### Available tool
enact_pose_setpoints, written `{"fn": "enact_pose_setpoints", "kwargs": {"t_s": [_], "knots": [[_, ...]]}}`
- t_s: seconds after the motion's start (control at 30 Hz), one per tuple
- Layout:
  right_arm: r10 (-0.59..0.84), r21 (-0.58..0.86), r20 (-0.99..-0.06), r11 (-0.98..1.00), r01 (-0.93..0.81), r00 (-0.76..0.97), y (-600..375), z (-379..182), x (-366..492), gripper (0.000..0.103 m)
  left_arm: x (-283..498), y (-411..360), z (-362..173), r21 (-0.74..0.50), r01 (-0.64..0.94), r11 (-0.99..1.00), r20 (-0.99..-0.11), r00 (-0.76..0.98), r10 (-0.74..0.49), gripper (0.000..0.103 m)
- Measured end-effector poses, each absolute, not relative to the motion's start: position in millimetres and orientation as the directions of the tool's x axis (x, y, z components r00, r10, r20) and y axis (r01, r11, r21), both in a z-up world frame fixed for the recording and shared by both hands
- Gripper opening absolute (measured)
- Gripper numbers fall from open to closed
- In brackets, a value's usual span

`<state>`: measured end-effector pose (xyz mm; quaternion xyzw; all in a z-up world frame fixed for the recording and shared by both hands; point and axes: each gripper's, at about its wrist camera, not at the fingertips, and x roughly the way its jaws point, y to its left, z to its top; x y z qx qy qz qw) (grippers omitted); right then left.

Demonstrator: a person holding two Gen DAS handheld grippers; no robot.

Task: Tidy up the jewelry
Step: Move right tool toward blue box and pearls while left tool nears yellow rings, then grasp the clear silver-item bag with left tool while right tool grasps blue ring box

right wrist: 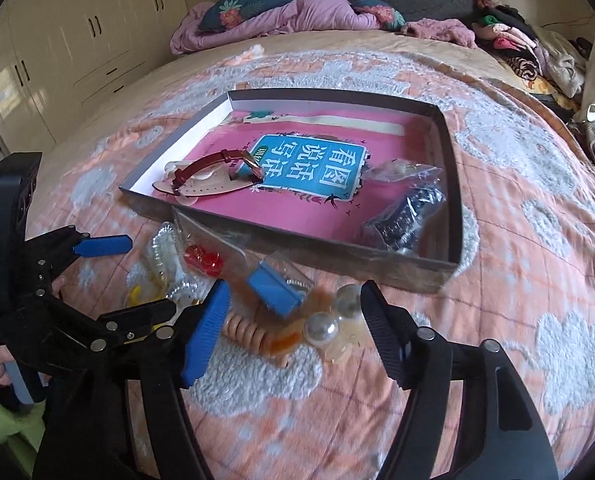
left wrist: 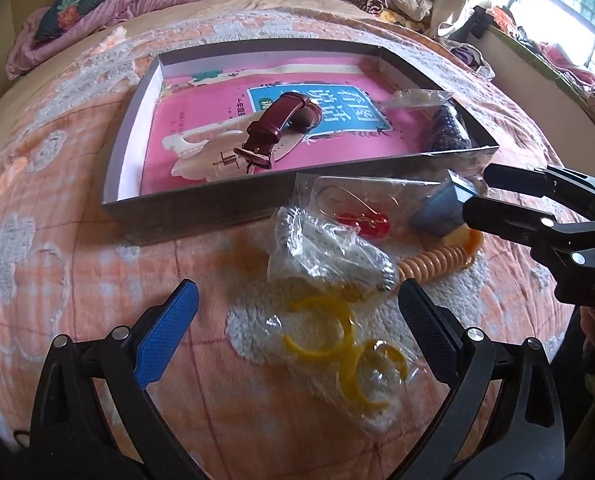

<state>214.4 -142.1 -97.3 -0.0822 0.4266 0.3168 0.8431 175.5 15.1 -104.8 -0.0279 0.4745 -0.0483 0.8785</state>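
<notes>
Shallow grey cardboard box [left wrist: 201,208] sits on the peach-and-white quilted bed [left wrist: 77,184], holding a maroon leather-strap watch [left wrist: 281,128] and a dark beaded item in a clear bag [right wrist: 409,216]. Just in front lie loose bagged pieces: yellow plastic rings in a clear bag [left wrist: 337,344], red earrings [right wrist: 203,260], an orange coil band [right wrist: 245,334]. Left gripper [left wrist: 297,320] open over the yellow rings' bag. Right gripper [right wrist: 293,320] half-open around a small blue piece in a clear bag [right wrist: 275,290], not gripping.

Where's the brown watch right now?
Inside the grey box, lying on the pink book, toward the box's left side in both views: the brown watch, beside a cream hair clip.
</notes>
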Motion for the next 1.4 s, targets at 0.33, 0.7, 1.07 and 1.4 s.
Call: {"fn": "enact_pose_setpoints", "kwargs": {"t_s": [0.33, 0.7, 1.07, 1.4], "knots": [[0.485, 0.132, -0.783, 0.742, -0.657, 0.390, -126, -99, 223, 0.048, 186, 14, -108, -0.108, 0.080, 0.991, -0.827, 0.547, -0.134, 0.093], [0.457, 0.110, -0.816, 0.724, -0.682, 0.354, -117, -115, 225, 0.035, 185, 15, -105, -0.151, 0.120, 0.981, -0.814, 0.548, -0.193, 0.061], [0.529, 0.192, -0.733, 0.764, -0.616, 0.428, -152, -91, 203, 0.035, 166, 25, -82, -0.173, 0.098, 0.980, -0.783, 0.590, -0.197, 0.058], [0.577, 0.232, -0.638, 0.776, -0.587, 0.511, -180, -48, 182, 0.035, 155, 55, -43, -0.178, 0.010, 0.984, -0.731, 0.668, -0.139, 0.058]]}}
